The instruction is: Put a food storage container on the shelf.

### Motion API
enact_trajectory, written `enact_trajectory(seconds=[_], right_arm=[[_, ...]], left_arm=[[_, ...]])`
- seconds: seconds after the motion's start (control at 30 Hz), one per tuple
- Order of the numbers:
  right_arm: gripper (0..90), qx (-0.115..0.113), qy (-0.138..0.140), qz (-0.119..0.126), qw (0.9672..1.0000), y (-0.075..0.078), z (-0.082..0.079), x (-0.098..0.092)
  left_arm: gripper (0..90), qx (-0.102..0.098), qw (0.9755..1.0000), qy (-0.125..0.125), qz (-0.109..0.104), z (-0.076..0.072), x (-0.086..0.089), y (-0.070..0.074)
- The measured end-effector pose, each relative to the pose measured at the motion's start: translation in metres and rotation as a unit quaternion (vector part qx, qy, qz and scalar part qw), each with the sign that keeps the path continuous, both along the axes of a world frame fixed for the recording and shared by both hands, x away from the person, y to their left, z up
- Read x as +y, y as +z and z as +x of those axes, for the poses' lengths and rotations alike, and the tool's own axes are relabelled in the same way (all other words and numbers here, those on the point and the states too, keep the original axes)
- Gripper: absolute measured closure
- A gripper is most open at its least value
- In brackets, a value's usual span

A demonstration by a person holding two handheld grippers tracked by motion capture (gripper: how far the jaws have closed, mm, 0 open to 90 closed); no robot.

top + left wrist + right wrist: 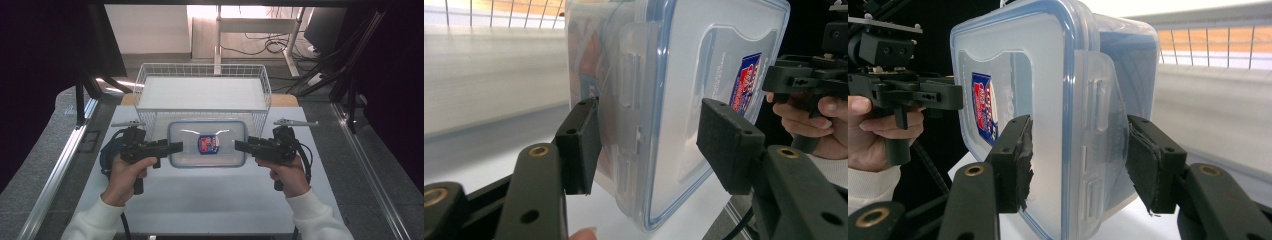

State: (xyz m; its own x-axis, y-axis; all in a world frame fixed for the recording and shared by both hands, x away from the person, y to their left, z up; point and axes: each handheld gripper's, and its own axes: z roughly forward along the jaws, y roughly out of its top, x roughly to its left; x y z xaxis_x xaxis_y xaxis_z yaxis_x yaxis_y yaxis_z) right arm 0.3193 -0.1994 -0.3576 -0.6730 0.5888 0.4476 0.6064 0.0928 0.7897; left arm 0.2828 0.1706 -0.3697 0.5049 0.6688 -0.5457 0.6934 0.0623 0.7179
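Presently, at the bottom of the high view, two white sleeves rise to hands, each carrying a tool. The left tool [176, 146] sits left of centre, its tip at the short left end of the box [207, 144]; the right tool [241, 145] sits right of centre, at the box's right end. The box is a clear plastic one with a blue-edged lid and a red and blue label, at mid-frame over the white bench [210, 200].

In the left gripper view, the tool's jaws straddle the box's end flap [631, 100]: the left pad presses the body side, while the right pad looks slightly clear of the lid, so a firm clamp cannot be confirmed. In the right gripper view, both pads bear on the box end, lid side and body side, clamped.

Just beyond the box, upper centre of the high view, stands a white wire basket [202, 70].
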Motion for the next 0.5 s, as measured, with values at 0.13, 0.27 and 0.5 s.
enact_trajectory(seconds=[0.13, 0.27, 0.5], right_arm=[[46.4, -0.013, 0.001, 0.0, 0.9999, 0.012, 0.004, 0.001], [46.5, -0.022, 0.001, 0.001, 0.9998, 0.022, 0.007, 0.002], [46.5, -0.035, 0.002, 0.002, 0.9994, 0.037, 0.016, 0.002]], left_arm=[[43.6, -0.009, 1.0, -0.001, 0.001, 0.004, 0.001, 0.01], [43.6, -0.021, 0.9998, -0.002, 0.006, 0.009, 0.002, 0.023], [43.7, -0.031, 0.9995, -0.001, 0.007, 0.018, 0.002, 0.039]])
